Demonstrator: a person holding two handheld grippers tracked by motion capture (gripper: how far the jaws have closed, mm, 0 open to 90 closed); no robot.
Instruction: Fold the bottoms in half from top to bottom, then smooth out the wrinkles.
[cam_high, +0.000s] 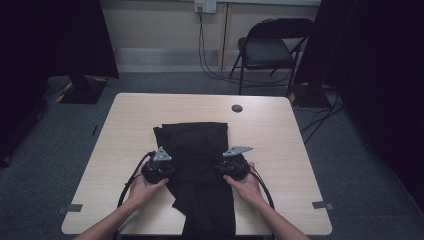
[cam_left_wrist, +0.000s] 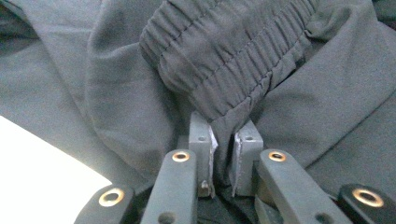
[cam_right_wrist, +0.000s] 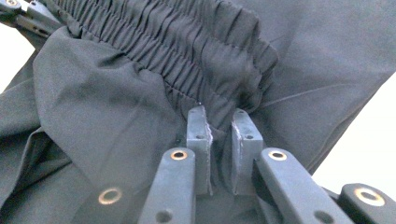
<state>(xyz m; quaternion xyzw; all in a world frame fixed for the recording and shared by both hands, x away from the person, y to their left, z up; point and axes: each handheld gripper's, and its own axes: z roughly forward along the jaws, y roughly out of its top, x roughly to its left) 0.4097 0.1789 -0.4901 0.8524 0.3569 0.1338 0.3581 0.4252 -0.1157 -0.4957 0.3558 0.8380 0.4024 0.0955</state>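
On the pale wooden bench, seen from the high view, a pair of black trousers lies roughly in the middle, one end reaching to the near edge. The person's left hand holds the left gripper at the garment's left edge, and the right hand holds the right gripper at its right edge, both low over the cloth and well apart from each other. A folding chair stands on the floor beyond the far side of the bench, and a small round grommet sits in the benchtop near the far edge.

Along the left gripper view, the fingers stand close together and pinch a fold of the dark cloth just below the gathered elastic waistband; a bare patch of bench shows at the lower left.

Along the right gripper view, the fingers likewise stand close together, pinching the cloth right under the elastic waistband, which runs off toward the upper left, where the left gripper grips it at its other end.
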